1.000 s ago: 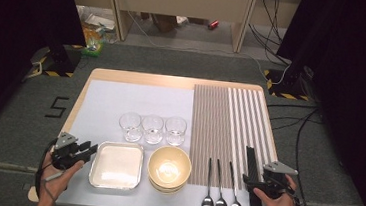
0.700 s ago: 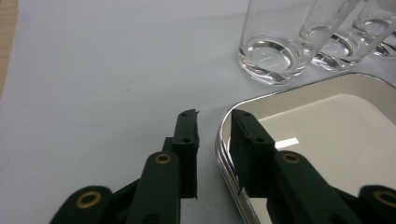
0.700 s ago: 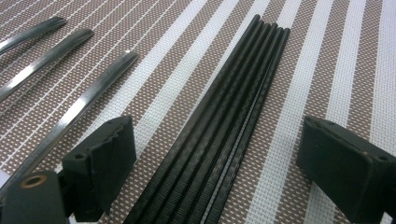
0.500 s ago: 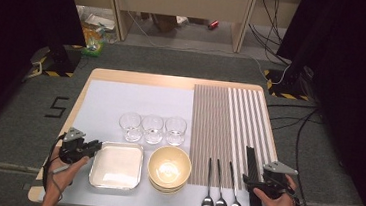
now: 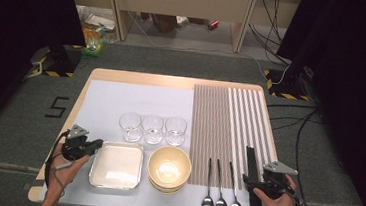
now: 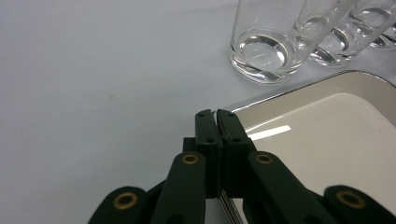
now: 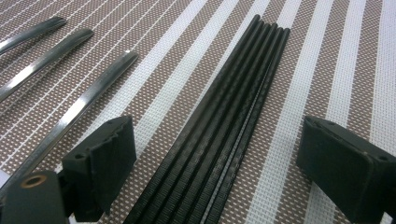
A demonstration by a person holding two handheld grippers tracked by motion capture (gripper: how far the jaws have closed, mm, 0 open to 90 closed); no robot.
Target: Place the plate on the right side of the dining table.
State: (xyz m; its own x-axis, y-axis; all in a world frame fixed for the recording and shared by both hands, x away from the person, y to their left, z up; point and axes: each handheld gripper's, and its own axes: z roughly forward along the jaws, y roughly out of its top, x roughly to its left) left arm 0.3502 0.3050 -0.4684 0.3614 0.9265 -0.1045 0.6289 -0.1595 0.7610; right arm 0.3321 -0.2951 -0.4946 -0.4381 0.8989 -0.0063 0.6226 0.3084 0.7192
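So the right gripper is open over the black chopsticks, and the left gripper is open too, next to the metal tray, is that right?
Not quite. The left gripper is shut: the left gripper view shows its jaws pressed together at the edge of the metal tray. The right gripper is indeed open over the black chopsticks.

Glossy metal tray (image 6: 327, 154); ribbed, perhaps plastic, chopsticks (image 7: 224, 140).

- The left gripper (image 5: 82, 147) is black, with a grey three-cornered plate on top and a dark cable trailing from it.
- Brass-coloured rivets stud its black linkage arms.
- The right gripper (image 5: 264, 183) is black with the same grey plate.
- Its pads (image 7: 111, 156) are blocky and matte.
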